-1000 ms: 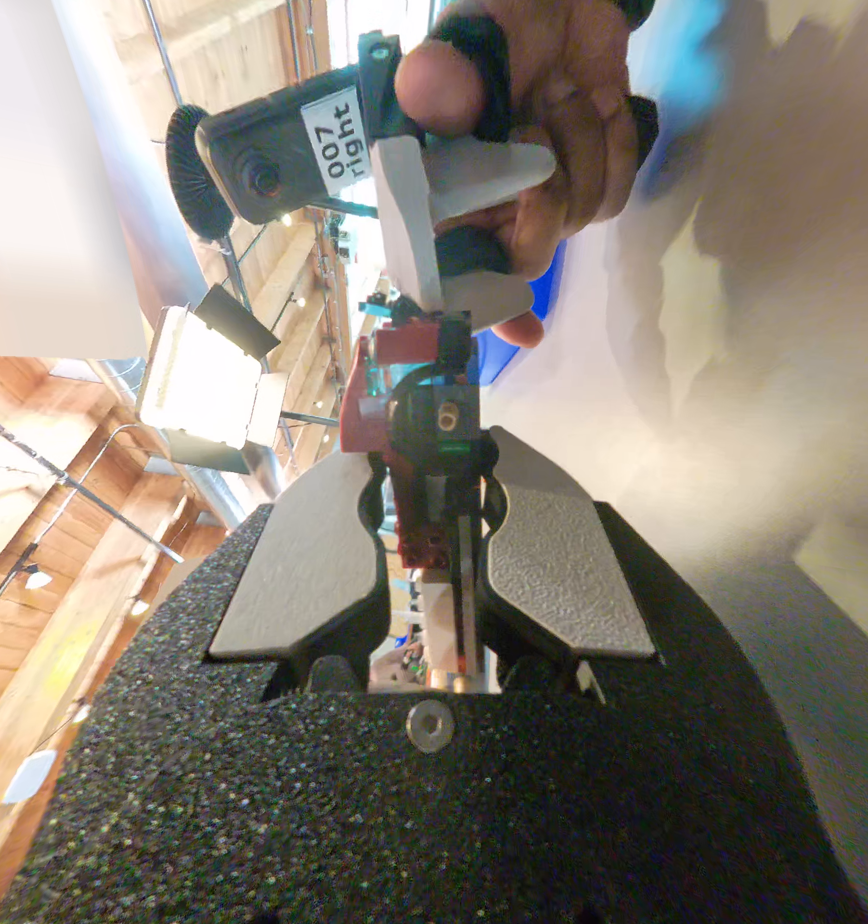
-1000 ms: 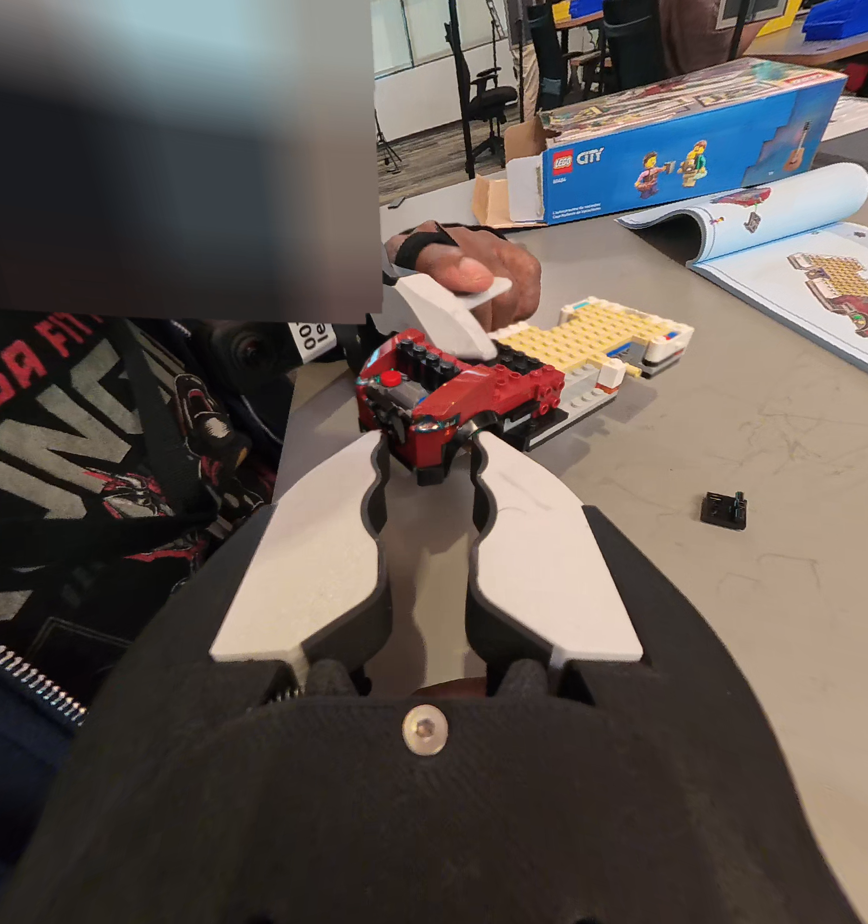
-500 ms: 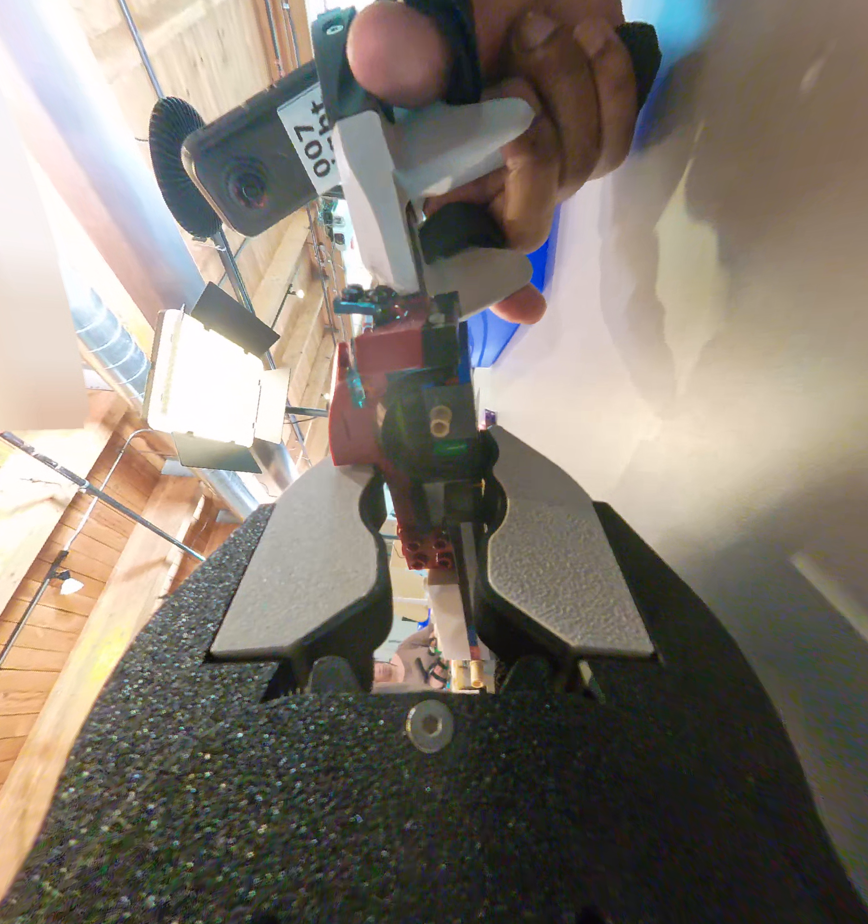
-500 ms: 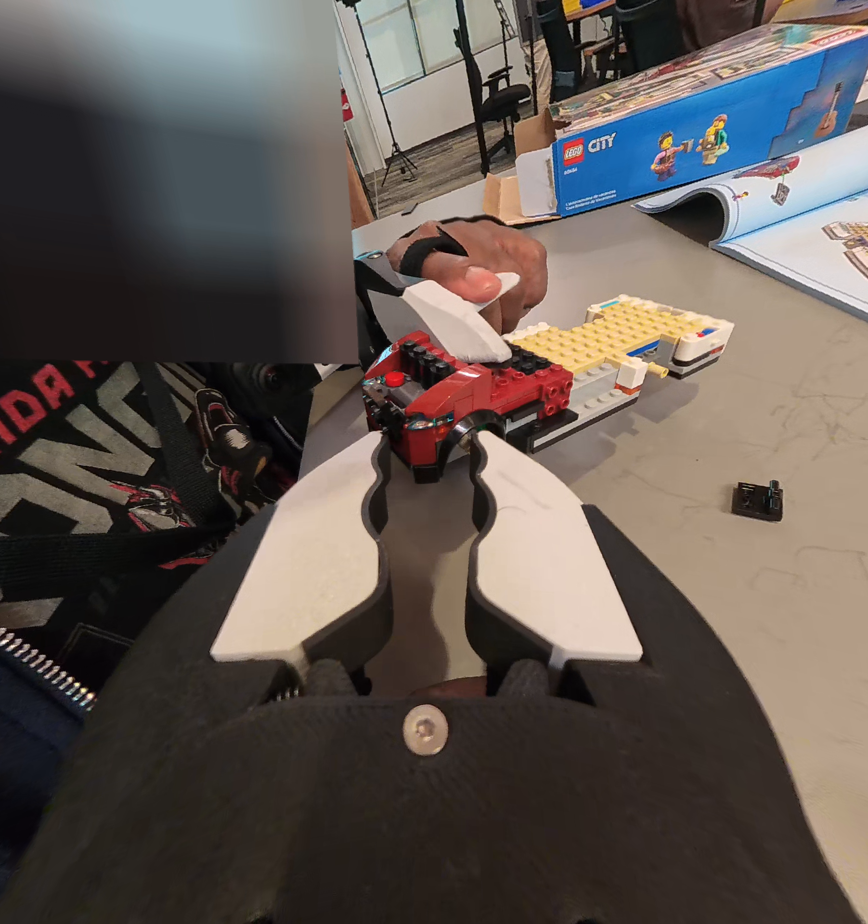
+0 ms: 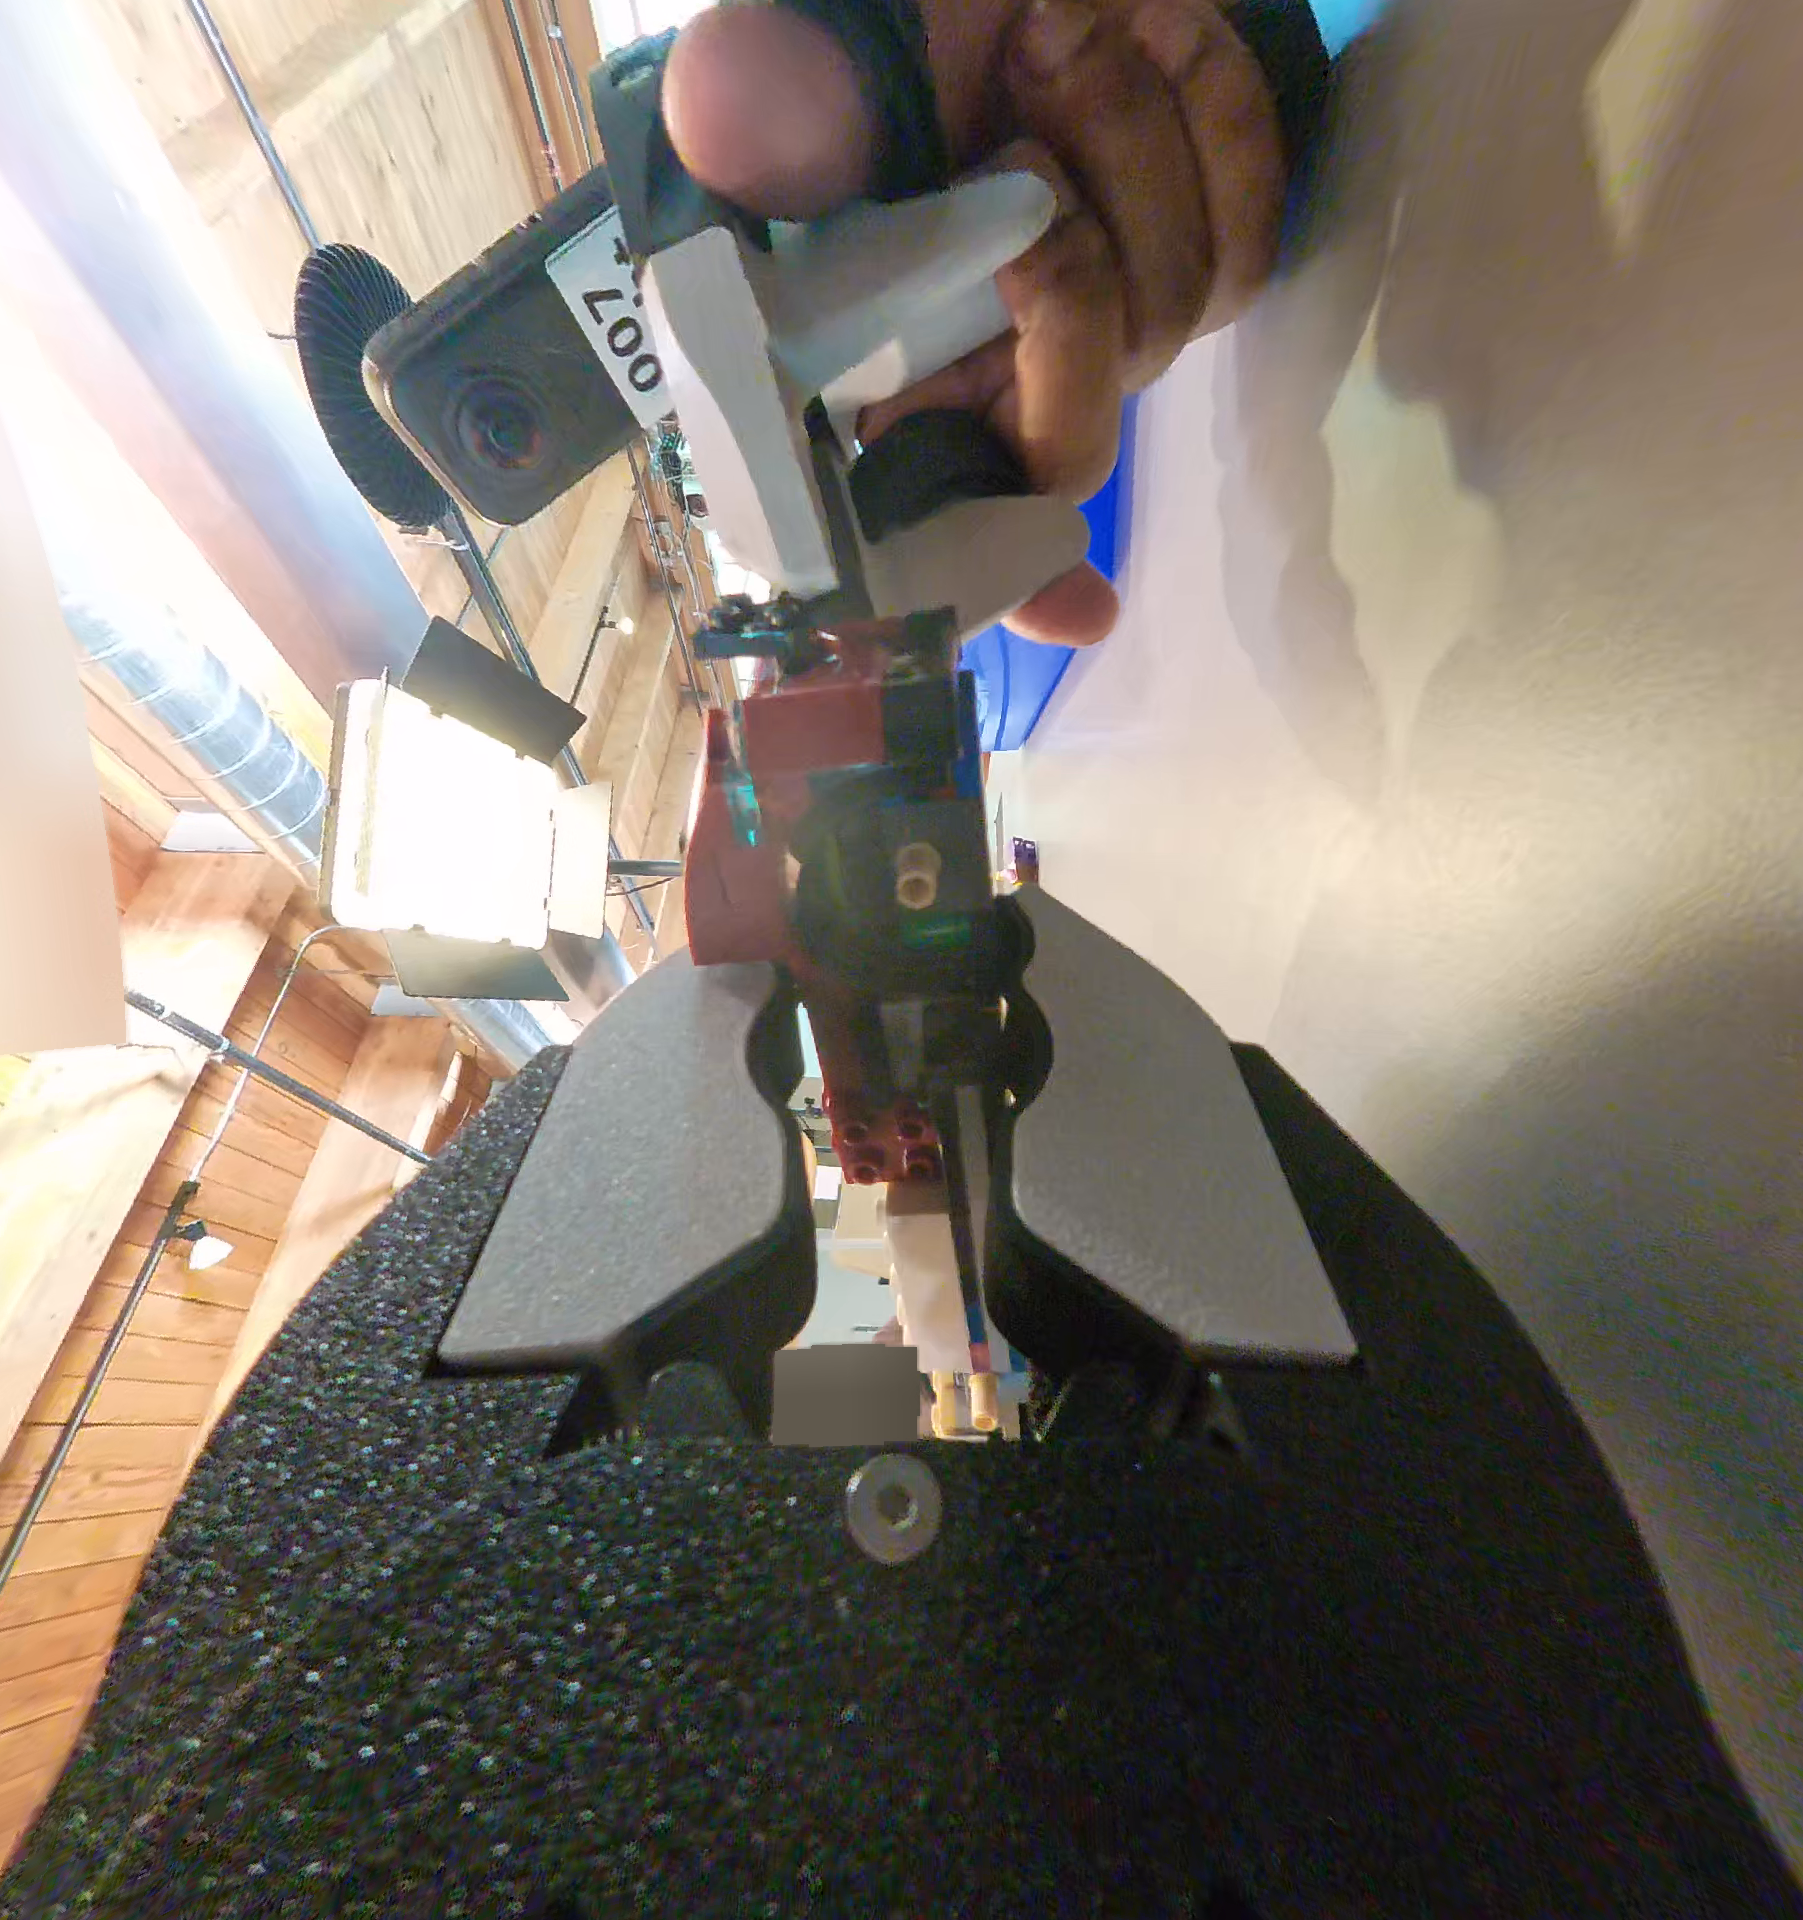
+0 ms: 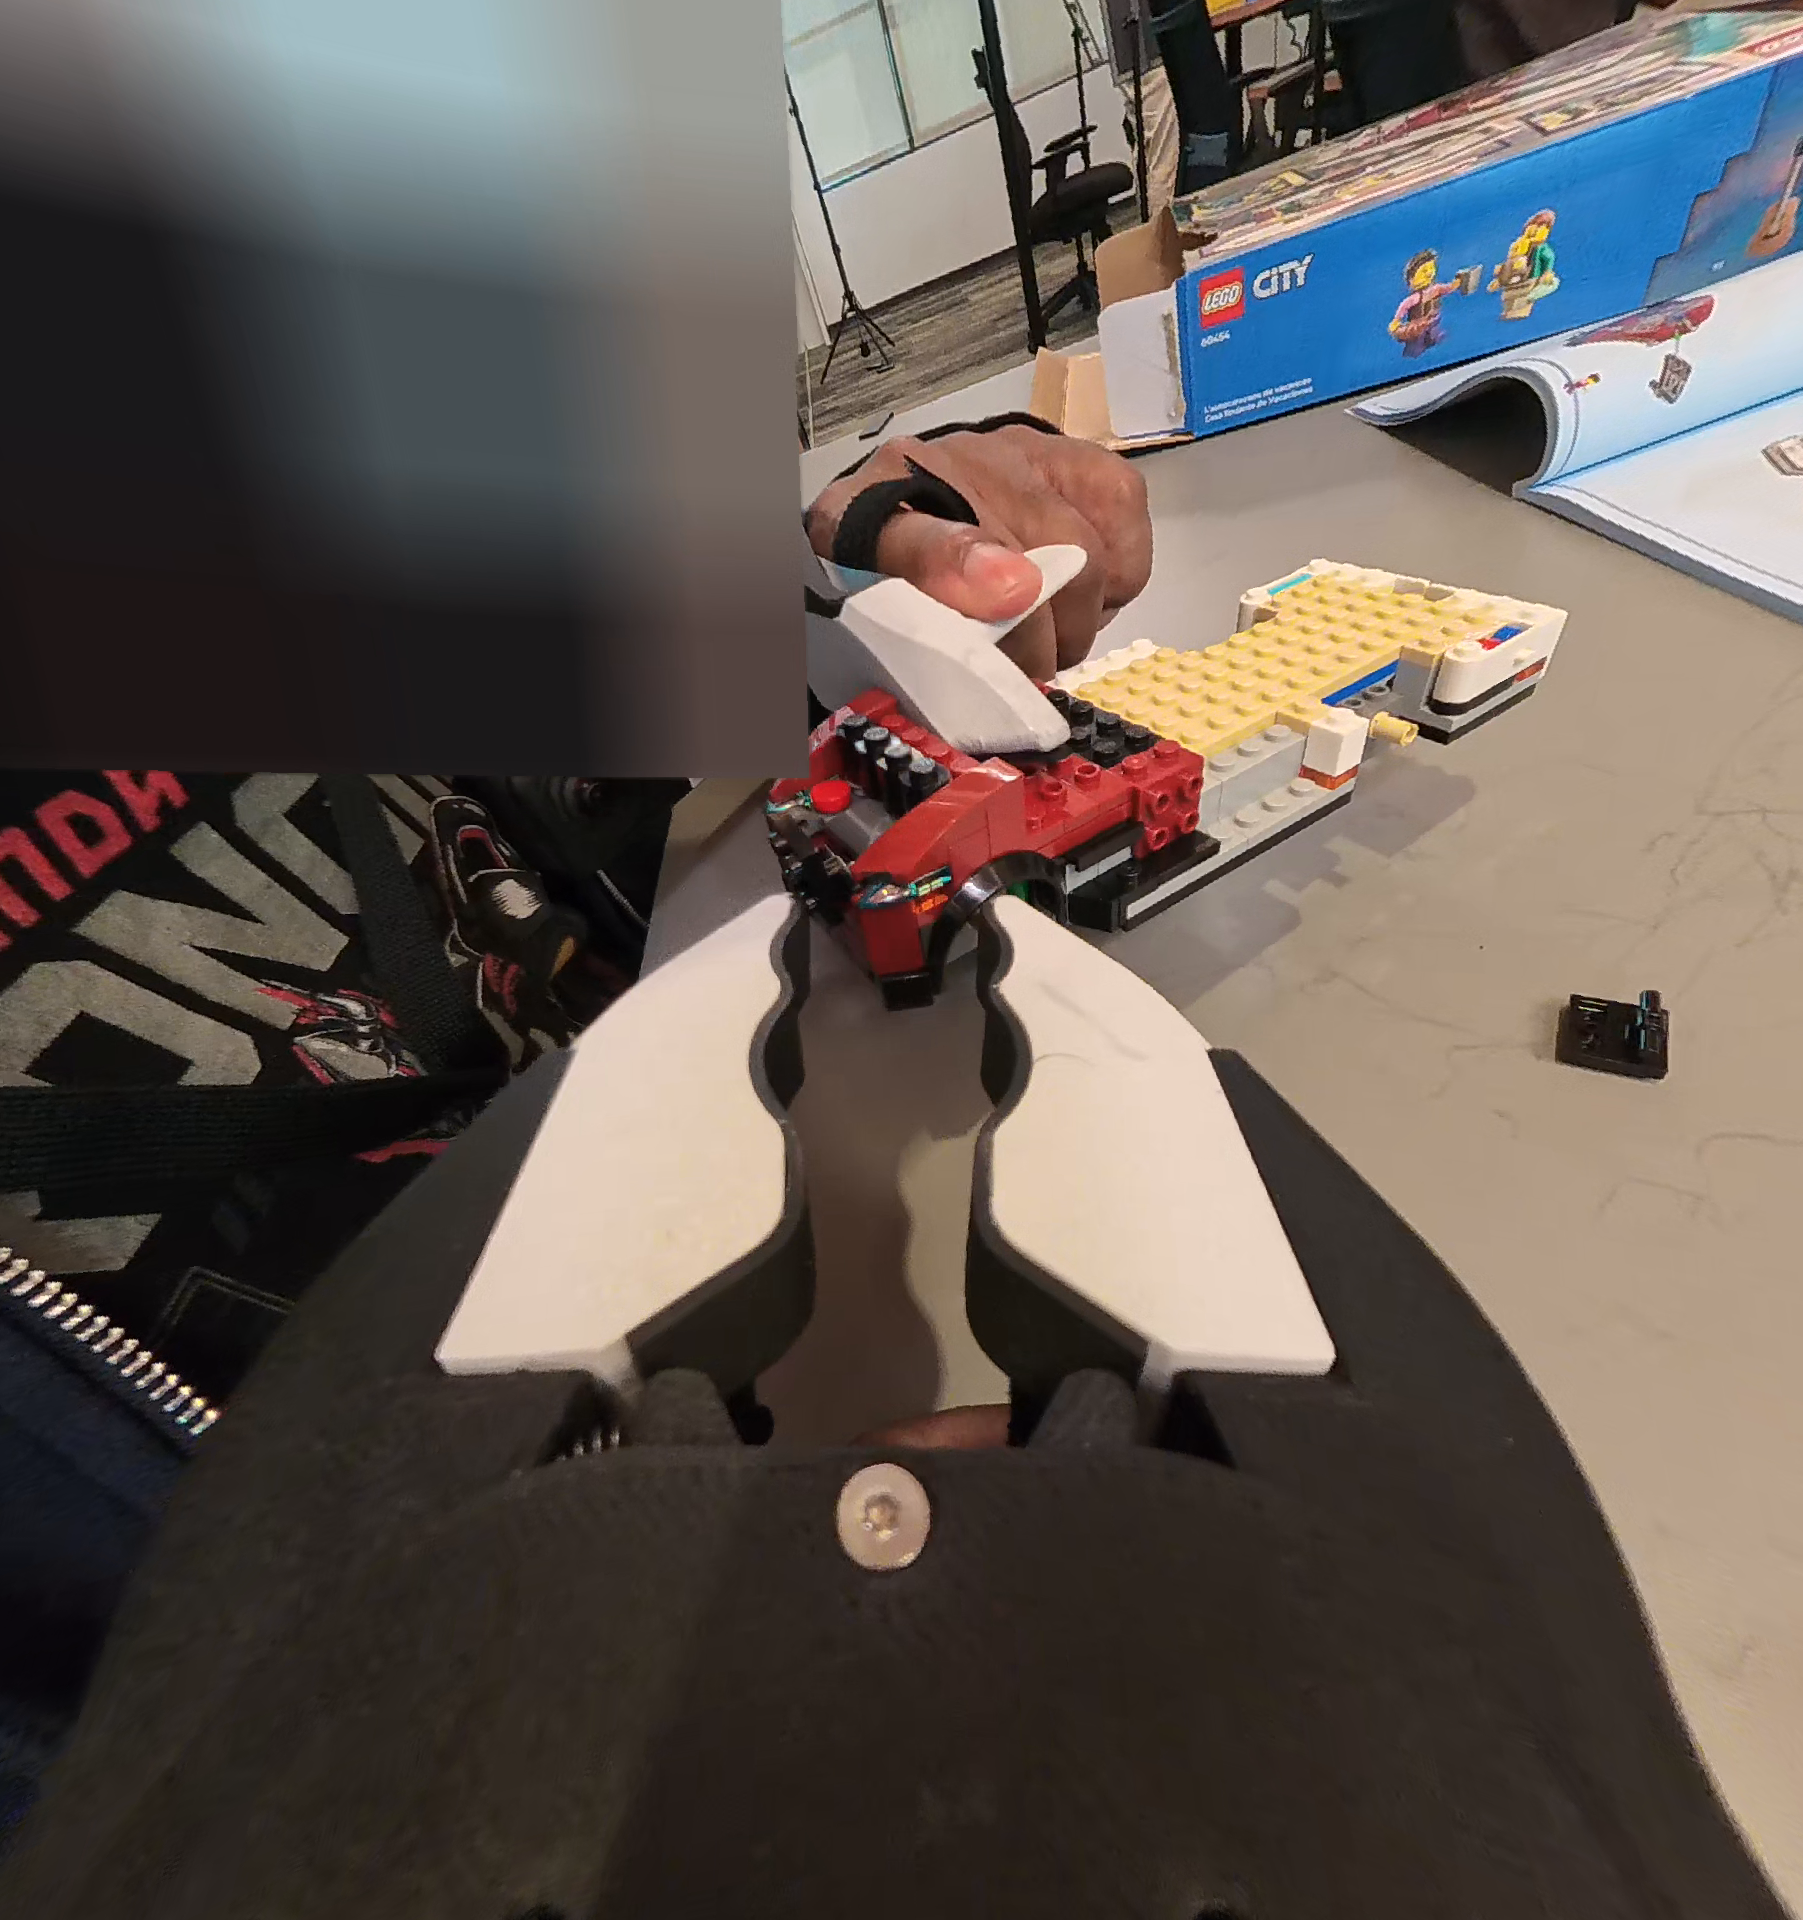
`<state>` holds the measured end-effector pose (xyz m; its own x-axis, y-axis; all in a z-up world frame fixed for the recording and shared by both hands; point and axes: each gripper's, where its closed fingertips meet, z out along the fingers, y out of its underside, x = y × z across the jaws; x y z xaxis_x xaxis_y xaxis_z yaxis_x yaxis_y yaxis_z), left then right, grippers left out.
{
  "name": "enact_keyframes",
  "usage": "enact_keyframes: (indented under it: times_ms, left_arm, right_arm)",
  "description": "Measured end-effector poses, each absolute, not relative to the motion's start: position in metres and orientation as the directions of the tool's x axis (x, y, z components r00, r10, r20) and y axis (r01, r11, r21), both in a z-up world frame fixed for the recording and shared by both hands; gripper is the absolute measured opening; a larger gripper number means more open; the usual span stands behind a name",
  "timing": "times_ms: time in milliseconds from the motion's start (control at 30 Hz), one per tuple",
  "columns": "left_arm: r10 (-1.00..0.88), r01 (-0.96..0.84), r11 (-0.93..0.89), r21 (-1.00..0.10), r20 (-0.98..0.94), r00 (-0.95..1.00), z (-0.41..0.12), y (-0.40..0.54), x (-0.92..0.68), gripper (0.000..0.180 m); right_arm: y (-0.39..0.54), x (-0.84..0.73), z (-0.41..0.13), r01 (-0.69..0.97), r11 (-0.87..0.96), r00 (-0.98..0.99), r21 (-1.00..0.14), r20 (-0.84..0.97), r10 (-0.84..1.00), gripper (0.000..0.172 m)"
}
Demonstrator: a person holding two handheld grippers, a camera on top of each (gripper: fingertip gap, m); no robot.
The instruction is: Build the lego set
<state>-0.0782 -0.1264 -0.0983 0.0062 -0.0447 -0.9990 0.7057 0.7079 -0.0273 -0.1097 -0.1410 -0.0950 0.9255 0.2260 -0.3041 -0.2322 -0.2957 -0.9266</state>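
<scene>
- While both tongs meet on the same toy-brick vehicle [image 6: 1105, 790], the right gripper [image 6: 892, 914] stands partly closed at the red front end, its two white fingers [image 6: 1084, 1039] bracketing the nose beside the black wheel arch and pressing against it.
- From the left wrist view, the left gripper [image 5: 902, 987] clamps the vehicle's body edge-on between its grey fingers [image 5: 658, 1132], jaws partly closed on the dark underside.
- Beyond the right gripper's tips, one white finger of the left gripper lies across the black studs on top of the vehicle, with the person's hand [image 6: 1022, 520] behind it, blocking the far side of the red section.
- Past the red cab, the tan studded deck and white tail of the vehicle rest on the grey table [image 6: 1499, 1299].
- Right of the right gripper, apart from the vehicle, a small black brick piece [image 6: 1614, 1034] lies on the table.
- Farther ahead and right, an open instruction booklet [image 6: 1707, 478] lies flat, and behind it sits a blue cardboard toy box [image 6: 1499, 239], one end flap open; what is inside cannot be seen.
</scene>
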Motion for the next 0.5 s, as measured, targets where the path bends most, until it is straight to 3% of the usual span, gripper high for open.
enact_keyframes:
  times_ms: [500]
  left_arm:
    - [-0.01,0.717,0.697,-0.005,-1.0,0.003,-0.0992,-0.1266,-0.083,0.035]
  right_arm:
    - [-0.1418,-0.1127,-0.0988,-0.241,-0.329,0.909,-0.913,-0.332,0.254,0.027]
